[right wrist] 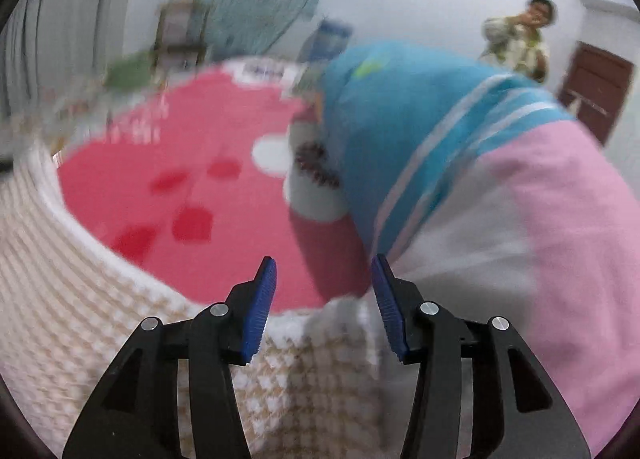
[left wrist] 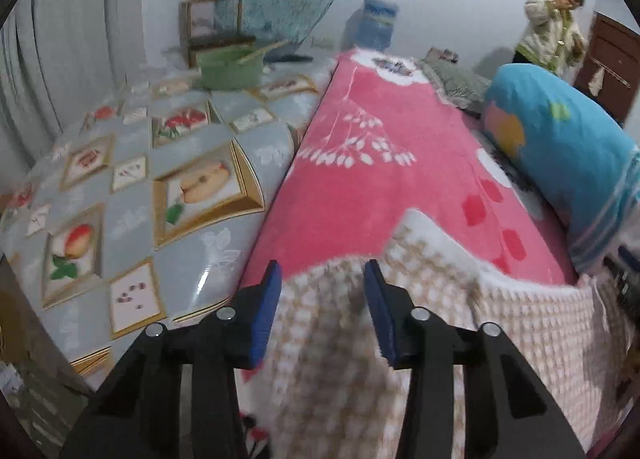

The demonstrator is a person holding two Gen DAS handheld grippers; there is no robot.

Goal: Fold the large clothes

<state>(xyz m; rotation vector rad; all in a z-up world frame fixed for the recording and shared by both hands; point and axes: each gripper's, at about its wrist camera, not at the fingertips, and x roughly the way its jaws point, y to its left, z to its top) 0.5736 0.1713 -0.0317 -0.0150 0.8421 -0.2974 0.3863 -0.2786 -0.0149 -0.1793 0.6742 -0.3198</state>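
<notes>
Over a pink blanket [left wrist: 384, 179] | checked fleece garment [left wrist: 360, 339] spread at near edge | left gripper [left wrist: 322, 279] released | right gripper [right wrist: 323, 275] released, nothing grasped.

Beige-and-white checked fleece garment [left wrist: 360, 339] lies rumpled on pink blanket [left wrist: 380, 195].

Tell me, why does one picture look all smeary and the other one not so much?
Right wrist view: motion blur smears the pink blanket and blue pillow; only the right gripper looks sharp. Left wrist view: the fruit-print cover is clearer, the checked garment is blurred. Both views bend straight edges, fisheye style.
</notes>
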